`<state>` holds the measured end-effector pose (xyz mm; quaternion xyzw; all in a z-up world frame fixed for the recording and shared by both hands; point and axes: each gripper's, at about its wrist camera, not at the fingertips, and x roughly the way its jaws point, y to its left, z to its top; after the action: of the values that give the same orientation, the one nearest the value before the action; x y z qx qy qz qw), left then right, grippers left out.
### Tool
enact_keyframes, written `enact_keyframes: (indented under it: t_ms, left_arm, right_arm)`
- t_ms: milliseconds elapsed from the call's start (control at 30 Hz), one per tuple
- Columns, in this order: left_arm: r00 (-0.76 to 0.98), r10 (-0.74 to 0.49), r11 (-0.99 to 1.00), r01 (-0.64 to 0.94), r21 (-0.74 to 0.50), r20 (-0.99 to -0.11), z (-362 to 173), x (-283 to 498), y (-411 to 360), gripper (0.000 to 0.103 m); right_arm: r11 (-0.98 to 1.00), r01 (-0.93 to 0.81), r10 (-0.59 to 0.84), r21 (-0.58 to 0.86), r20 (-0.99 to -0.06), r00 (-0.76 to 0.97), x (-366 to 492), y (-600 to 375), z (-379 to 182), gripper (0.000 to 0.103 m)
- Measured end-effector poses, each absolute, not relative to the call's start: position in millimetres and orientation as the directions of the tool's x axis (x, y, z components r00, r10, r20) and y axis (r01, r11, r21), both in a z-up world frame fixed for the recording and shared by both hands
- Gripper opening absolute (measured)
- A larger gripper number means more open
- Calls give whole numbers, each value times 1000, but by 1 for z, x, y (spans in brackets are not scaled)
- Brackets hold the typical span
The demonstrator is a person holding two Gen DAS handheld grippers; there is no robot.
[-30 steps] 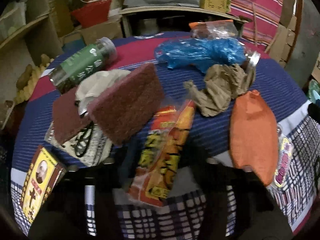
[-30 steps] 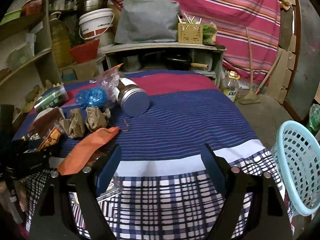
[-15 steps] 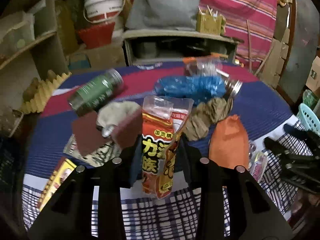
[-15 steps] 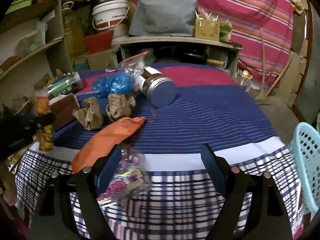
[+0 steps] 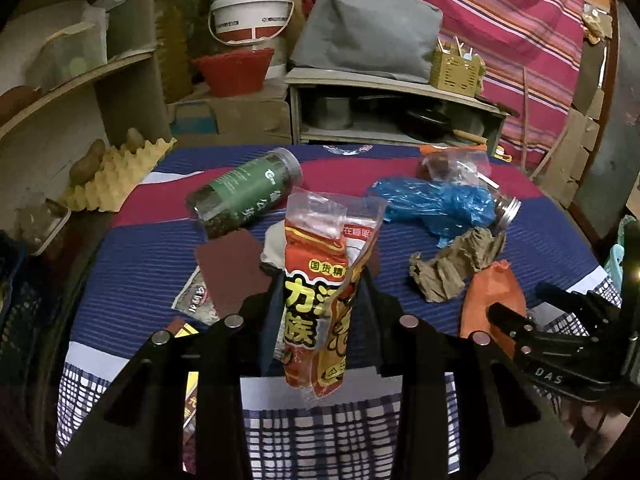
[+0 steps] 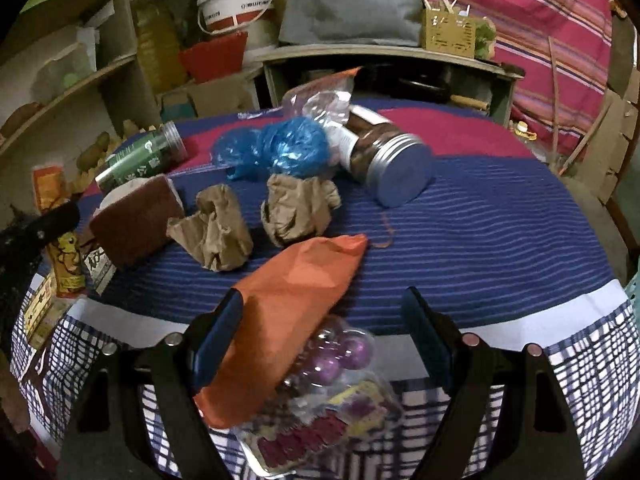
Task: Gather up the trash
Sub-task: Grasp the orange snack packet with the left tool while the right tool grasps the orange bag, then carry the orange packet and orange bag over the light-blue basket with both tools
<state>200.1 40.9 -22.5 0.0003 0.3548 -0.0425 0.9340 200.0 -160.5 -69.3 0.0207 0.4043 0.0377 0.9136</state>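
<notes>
The left gripper [image 5: 320,312] tilts down, jaws pinching the snack wrapper [image 5: 320,300]; the right gripper [image 6: 324,344] tilts down, jaws spread over the orange bag [image 6: 292,300].

- tablecloth [image 6: 500,240]: navy with thin pale stripes, crimson band at far end, white band then navy/white plaid at near edge
- snack packet [image 5: 320,300]: red-orange, yellow and white lettering, clear top
- orange bag [image 6: 296,292]: plain orange, lower centre
- plastic bag [image 6: 288,148]: bright blue, crinkled
- paper wads [image 6: 298,210]: tan brown, two of them
- scouring pad [image 6: 136,220]: maroon on a white backing
- tube jar [image 5: 246,192]: green label, white print, upper left of cloth
- glass jar [image 6: 384,160]: dark brown contents, silver lid
- blister pack [image 6: 332,364]: clear, purple balls, yellow/red card
- curtain [image 5: 520,20]: magenta, multicolour stripes, upper right
- bucket [image 5: 250,12]: white, red band
- gripper fingers [image 6: 218,338]: black with blue pads
</notes>
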Motion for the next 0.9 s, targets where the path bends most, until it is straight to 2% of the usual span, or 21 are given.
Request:
enact_keyframes:
  t_ms: [67,133,200,367,400,500,667,900]
  left_arm:
    - [740,-79,997,76,-34,-668,-25,203,43,34]
    - [733,-82,996,72,-42,-675,-28,205,45,34]
    - [724,-84,996,67,-51,-684,-31,207,46,34]
    - [718,-79,997,67,-45,-691,-34,208,45,35]
    - [719,-79,997,68,-43,-690,-34,208,44,35]
    - [719,-77,997,72,-36,-691,-34,207,42,35]
    - [718,-68,997,77,-18,-693,-36,207,39,35]
    - [728,-70,996,90,-6,-682,-31,205,33,35]
  right_arm:
    - [996,-65,90,63,-734,673,199,-158,-70,78]
    - [993,-91,118,77,-730,673,198,-158,-68,68]
    - [992,-105,125,73,-725,678,198,-156,-66,51]
    - [990,-121,131,66,-719,683,195,-159,-64,31]
    - [991,-120,131,66,-716,685,195,-160,-63,24]
    - [989,-129,142,72,-713,687,193,-164,-61,14]
    - [989,-125,143,76,-697,702,187,-173,-57,7]
    - [990,-84,141,117,-664,735,168,-202,-37,6]
